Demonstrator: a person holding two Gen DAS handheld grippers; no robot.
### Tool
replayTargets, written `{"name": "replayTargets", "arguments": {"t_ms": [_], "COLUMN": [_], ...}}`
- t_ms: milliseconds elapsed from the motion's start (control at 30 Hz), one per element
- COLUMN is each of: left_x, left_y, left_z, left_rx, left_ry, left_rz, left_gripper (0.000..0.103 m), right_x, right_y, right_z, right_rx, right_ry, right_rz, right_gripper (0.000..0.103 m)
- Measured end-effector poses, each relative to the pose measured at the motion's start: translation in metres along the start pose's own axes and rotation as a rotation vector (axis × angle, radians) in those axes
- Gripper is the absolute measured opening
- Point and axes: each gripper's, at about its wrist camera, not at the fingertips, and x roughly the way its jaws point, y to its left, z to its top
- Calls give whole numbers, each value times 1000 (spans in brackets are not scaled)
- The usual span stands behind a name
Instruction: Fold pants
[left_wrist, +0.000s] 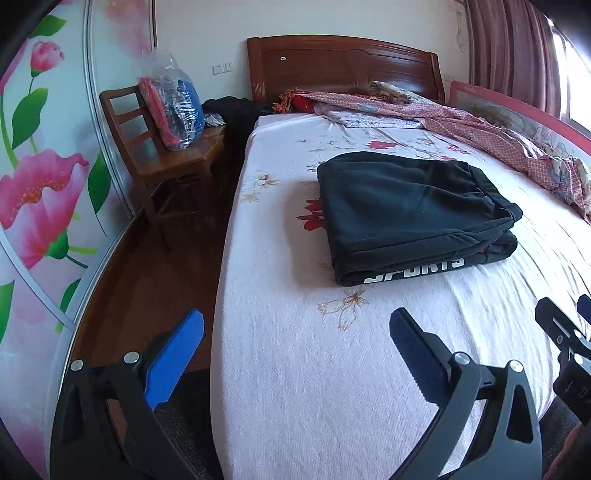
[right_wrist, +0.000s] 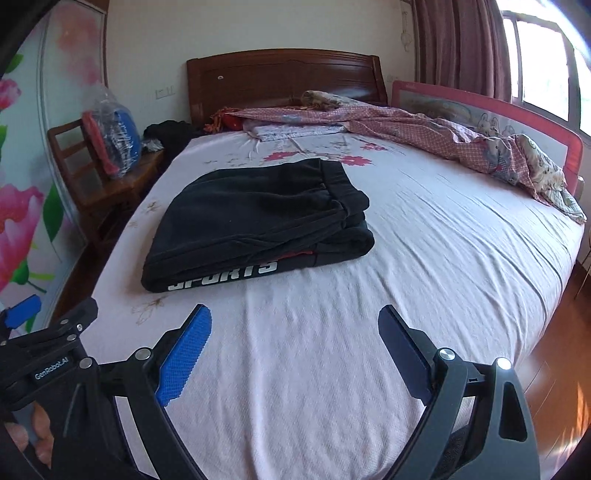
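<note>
The black pants (left_wrist: 410, 210) lie folded in a thick stack on the pink flowered bed sheet (left_wrist: 295, 369), with white "SPORTS" lettering along the near edge. They also show in the right wrist view (right_wrist: 258, 221). My left gripper (left_wrist: 295, 328) is open and empty, held near the bed's foot, well short of the pants. My right gripper (right_wrist: 295, 325) is open and empty, also short of the pants and apart from them. The right gripper's body shows at the right edge of the left wrist view (left_wrist: 569, 339).
A rumpled red patterned quilt (right_wrist: 424, 133) lies along the far right of the bed by a pink guard rail (right_wrist: 517, 114). A wooden headboard (left_wrist: 343, 66) stands at the back. A wooden chair (left_wrist: 162, 158) with a plastic bag of clothes stands left of the bed.
</note>
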Motion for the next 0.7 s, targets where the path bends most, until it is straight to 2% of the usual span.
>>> {"name": "replayTargets", "arguments": {"t_ms": [167, 267, 333, 700], "left_x": [-5, -5, -3, -2], "left_y": [1, 1, 0, -5], "left_z": [0, 0, -1, -2], "left_rx": [-9, -9, -7, -3], "left_ry": [-14, -10, -4, -1], "left_rz": [-14, -14, -8, -28], "left_gripper": [101, 101, 101, 101], "right_x": [1, 9, 13, 11], "right_y": [4, 7, 4, 8], "right_z": [13, 2, -7, 3], "right_rx": [17, 6, 8, 4], "right_ry": [-28, -23, -4, -11], "right_rz": [3, -21, -6, 21], "right_gripper": [91, 91, 91, 91]}}
